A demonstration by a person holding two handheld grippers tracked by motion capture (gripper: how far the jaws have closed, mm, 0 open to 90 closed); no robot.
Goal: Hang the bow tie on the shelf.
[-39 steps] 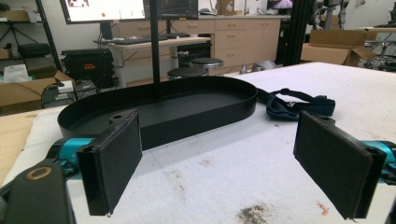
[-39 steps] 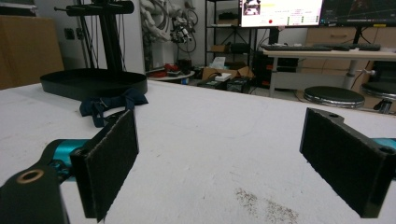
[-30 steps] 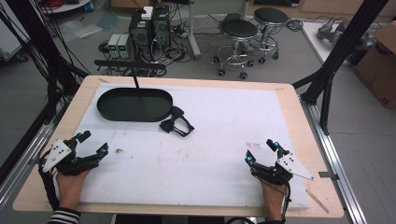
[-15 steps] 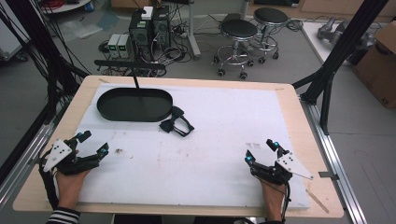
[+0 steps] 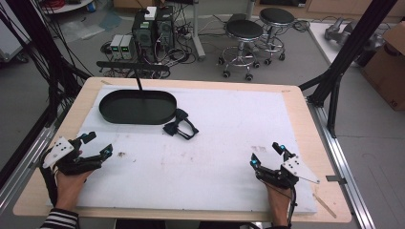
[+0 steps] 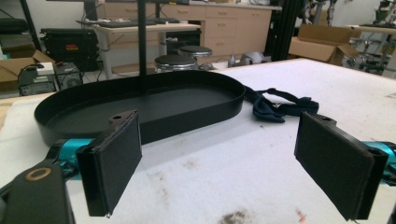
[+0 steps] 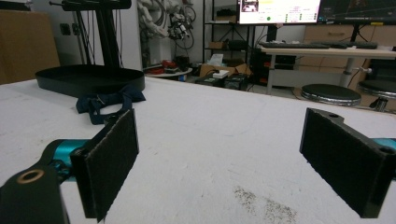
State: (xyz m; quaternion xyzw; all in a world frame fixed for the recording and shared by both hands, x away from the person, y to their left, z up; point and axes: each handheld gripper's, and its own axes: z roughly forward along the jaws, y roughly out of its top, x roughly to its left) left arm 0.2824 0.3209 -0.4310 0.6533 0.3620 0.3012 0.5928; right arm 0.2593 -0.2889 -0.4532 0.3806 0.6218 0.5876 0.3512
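Observation:
A black oval tray (image 5: 137,107) sits at the table's far left, empty inside (image 6: 140,109) (image 7: 88,77). Just right of it lies a dark blue bow tie (image 5: 180,125) (image 6: 275,102) (image 7: 105,103), flat on the white mat. My left gripper (image 5: 98,144) (image 6: 219,168) rests low near the front left edge, open, nothing between its pads, pointing toward the tray. My right gripper (image 5: 266,154) (image 7: 219,163) rests near the front right, open and empty, facing the bow tie from a distance.
A white mat (image 5: 229,138) covers most of the wooden table (image 5: 305,107). A thin black post (image 5: 138,78) rises behind the tray. Dark smudges (image 5: 120,154) mark the mat near the left gripper. Stools (image 5: 243,31) and computer gear stand beyond the far edge.

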